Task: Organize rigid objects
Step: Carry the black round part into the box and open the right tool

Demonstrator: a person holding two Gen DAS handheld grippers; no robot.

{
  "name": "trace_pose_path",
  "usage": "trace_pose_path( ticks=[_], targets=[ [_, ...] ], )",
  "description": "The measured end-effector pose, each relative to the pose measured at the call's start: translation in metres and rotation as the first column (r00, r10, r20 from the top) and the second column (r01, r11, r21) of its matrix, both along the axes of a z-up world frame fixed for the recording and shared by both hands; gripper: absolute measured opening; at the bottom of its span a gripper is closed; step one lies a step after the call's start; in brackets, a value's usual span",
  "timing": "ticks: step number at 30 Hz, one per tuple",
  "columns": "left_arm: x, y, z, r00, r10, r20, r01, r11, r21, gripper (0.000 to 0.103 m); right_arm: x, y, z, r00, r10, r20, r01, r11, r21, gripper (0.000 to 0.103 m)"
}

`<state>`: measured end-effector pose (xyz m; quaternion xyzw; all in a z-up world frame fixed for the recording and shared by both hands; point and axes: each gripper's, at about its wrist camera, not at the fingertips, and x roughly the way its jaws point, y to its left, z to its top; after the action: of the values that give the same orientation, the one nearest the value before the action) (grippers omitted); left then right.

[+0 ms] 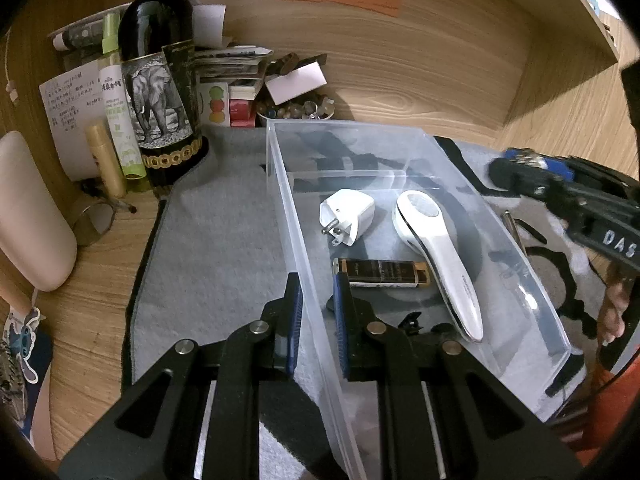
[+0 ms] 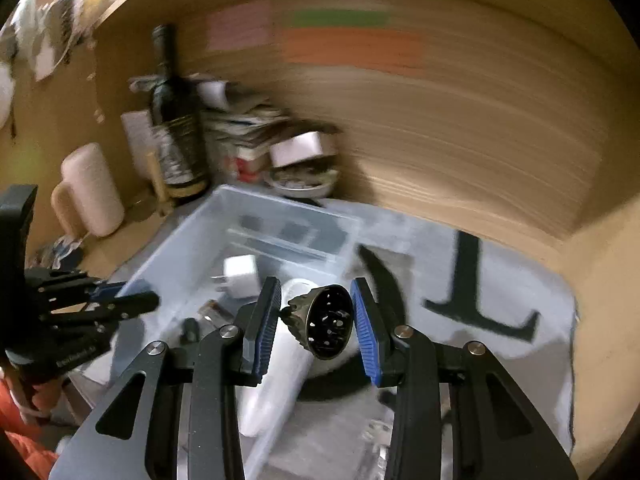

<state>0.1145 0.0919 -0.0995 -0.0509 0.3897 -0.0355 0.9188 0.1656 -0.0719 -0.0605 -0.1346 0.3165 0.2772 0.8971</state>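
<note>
A clear plastic bin [image 1: 404, 148] stands on a grey mat [image 1: 216, 240]. In it lie a white plug adapter [image 1: 348, 214], a white handheld device [image 1: 438, 256] and a dark lighter-like bar [image 1: 384, 274]. My left gripper [image 1: 318, 312] is shut on the bin's near left wall. My right gripper [image 2: 314, 322] holds a dark round perforated metal piece [image 2: 326, 322] between its blue pads, above the bin [image 2: 192, 240]. The right gripper also shows at the right of the left wrist view [image 1: 532, 168]. The right wrist view is blurred.
A wine bottle [image 1: 160, 80] with an elephant label, a green spray bottle [image 1: 118, 100], a pink mug [image 1: 28, 208], stacked papers and a bowl of beads [image 1: 296, 110] crowd the back left corner. Wooden walls enclose the desk. A thin metal rod [image 1: 514, 228] lies right of the bin.
</note>
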Motion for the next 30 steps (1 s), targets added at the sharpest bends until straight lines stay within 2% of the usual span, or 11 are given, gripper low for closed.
trace_pose_path(
  ticks=[5, 10, 14, 15, 18, 22, 26, 30],
  targets=[
    [0.0, 0.001, 0.0, 1.0, -0.001, 0.0, 0.001, 1.0, -0.003, 0.014, 0.002, 0.034, -0.015, 0.995, 0.097, -0.037, -0.099, 0.993, -0.061, 0.033],
    [0.001, 0.001, 0.0, 1.0, 0.001, 0.001, -0.001, 1.0, -0.006, 0.014, 0.004, 0.051, -0.028, 0.985, 0.142, -0.096, -0.152, 0.983, -0.103, 0.033],
    [0.001, 0.001, 0.001, 1.0, 0.001, 0.001, -0.001, 1.0, -0.005, 0.014, 0.004, 0.052, -0.028, 0.98, 0.157, -0.12, -0.168, 0.981, -0.092, 0.033],
    [0.001, 0.001, 0.001, 1.0, 0.002, 0.0, -0.002, 1.0, -0.005, 0.014, 0.003, 0.053, -0.027, 0.981, 0.157, -0.117, -0.168, 0.982, -0.091, 0.034],
    [0.001, 0.001, 0.0, 1.0, 0.002, 0.001, -0.002, 1.0, -0.006, 0.014, 0.002, 0.05, -0.024, 0.983, 0.151, -0.102, -0.16, 0.983, -0.088, 0.046],
    [0.001, 0.001, 0.0, 1.0, 0.004, 0.001, -0.004, 1.0, -0.004, 0.014, 0.002, 0.042, -0.017, 0.988, 0.133, -0.081, -0.139, 0.988, -0.069, 0.048],
    [0.001, 0.001, 0.0, 1.0, 0.004, 0.001, -0.004, 1.0, -0.005, 0.014, 0.002, 0.027, -0.008, 0.994, 0.092, -0.054, -0.095, 0.994, -0.048, 0.057],
    [0.001, 0.0, 0.0, 1.0, 0.005, 0.001, -0.005, 1.0, -0.004, 0.014, 0.001, 0.007, 0.003, 0.999, 0.036, -0.015, -0.036, 0.999, -0.025, 0.059]
  ],
)
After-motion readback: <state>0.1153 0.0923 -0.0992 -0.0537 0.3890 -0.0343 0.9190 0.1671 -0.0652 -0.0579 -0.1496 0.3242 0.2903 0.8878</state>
